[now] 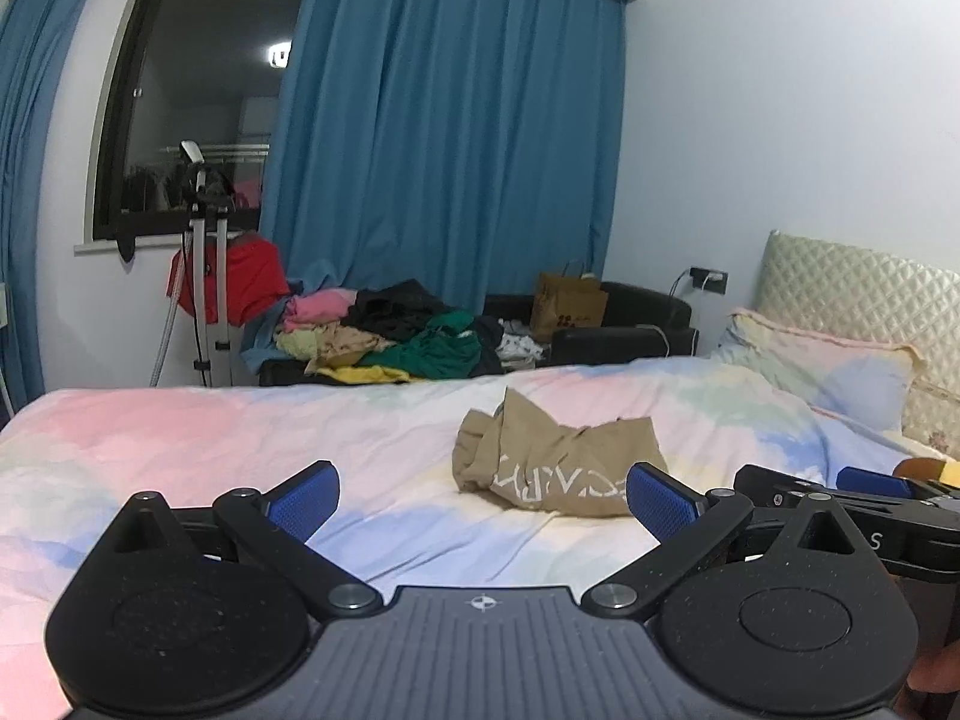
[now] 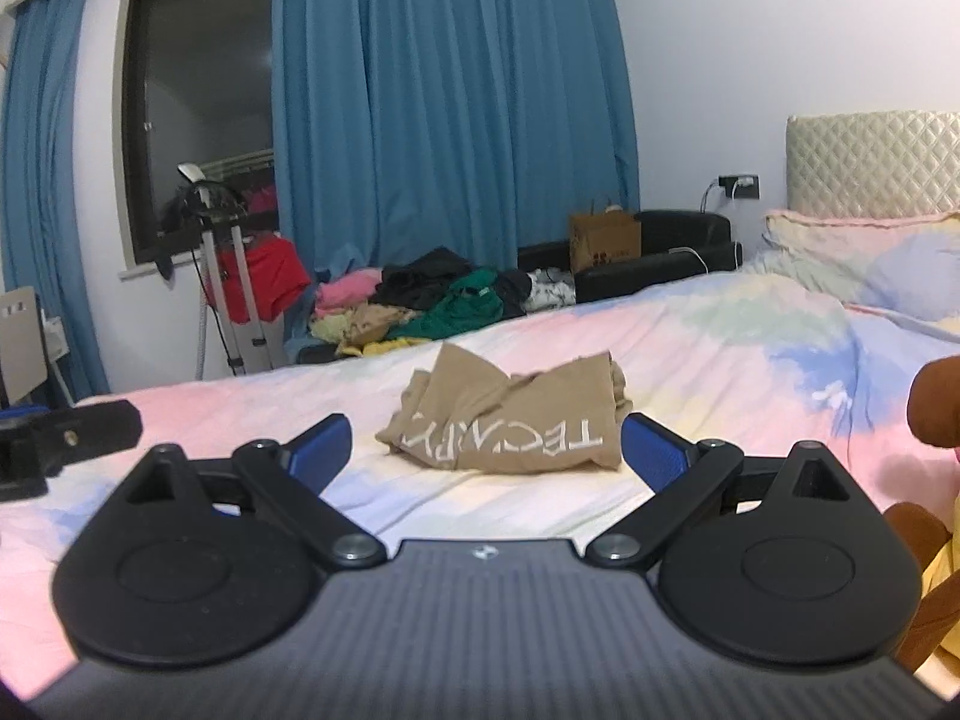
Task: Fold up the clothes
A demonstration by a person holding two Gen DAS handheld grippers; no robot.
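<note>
Right gripper (image 2: 486,450) jaws wide apart, tan shirt (image 2: 510,423) just beyond, untouched

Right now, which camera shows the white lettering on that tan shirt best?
The right wrist view: the tan shirt sits centred, its upside-down lettering nearly whole. In the left wrist view the shirt lies off-centre, its lettering more slanted.

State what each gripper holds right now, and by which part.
Nothing is held. The left gripper and right gripper are both open and empty, short of the tan garment lying bunched on the bed.
</note>
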